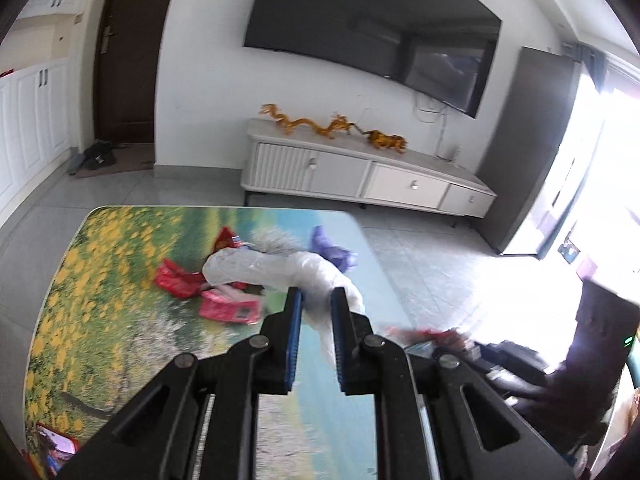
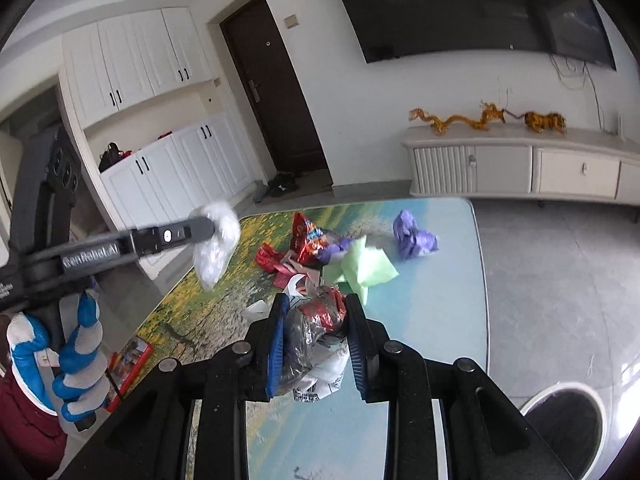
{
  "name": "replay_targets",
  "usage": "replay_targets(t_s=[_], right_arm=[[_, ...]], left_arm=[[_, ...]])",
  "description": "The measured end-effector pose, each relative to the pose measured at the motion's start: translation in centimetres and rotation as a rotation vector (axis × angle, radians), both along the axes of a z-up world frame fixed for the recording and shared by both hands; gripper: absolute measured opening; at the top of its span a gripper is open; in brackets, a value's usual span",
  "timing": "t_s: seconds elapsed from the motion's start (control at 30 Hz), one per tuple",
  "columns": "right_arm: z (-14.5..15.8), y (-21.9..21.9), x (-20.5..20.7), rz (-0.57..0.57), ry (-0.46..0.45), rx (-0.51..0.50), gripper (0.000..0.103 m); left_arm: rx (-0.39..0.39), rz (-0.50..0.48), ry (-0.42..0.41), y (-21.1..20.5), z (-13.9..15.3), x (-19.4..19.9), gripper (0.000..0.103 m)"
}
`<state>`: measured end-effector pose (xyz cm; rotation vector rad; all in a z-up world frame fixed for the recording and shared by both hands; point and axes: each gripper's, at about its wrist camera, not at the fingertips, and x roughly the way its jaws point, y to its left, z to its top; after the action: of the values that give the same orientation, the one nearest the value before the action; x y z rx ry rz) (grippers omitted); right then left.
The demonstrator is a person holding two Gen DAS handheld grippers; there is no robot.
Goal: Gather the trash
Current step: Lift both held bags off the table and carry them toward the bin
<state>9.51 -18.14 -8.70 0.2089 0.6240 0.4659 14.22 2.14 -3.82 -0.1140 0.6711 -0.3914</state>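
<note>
Landscape-print table [image 2: 440,320] edge near open floor [image 2: 560,280], litter mid-table

Table: [image 2: 452,320] rounded corners, printed meadow-and-sky top.
Middle: red snack wrappers [image 2: 308,242], green paper [image 2: 368,268].
Far right corner: purple crumpled bag [image 2: 412,236].
Near left edge: red-framed booklet [image 2: 132,358].

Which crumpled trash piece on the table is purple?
The purple wad near the table's far right edge. The light green paper beside it is paler, and the wrappers are red.
</note>
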Motion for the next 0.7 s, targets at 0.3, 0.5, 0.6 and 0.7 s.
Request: replay_targets(t_s=[0.3,0.5,0.6,0.7], right_arm=[[-4.6,-0.3,0.6,0.058,0.159,0.036,0.029],[-6.6,-2.7,0.4,0.0,0.193,0.063,0.027],[-6.9,-3.9,0.1,-0.012,0.204,0.071,0.027],[-7.5,-4.4,-0.4,-0.017,0.226,0.057,0.028]], left_arm=[[0.025,-0.01,0.023,-1.7,-0.7,-0.3,0.014],[0.03,-0.021,0.029,-1.9,-1.1,-0.4,0.014],[0.026,-0.035,0.032,-2.4,-1.2,-0.3,0.014],[0.025,-0.047,0.037,-3.0,-1.4,-0.3,0.014]])
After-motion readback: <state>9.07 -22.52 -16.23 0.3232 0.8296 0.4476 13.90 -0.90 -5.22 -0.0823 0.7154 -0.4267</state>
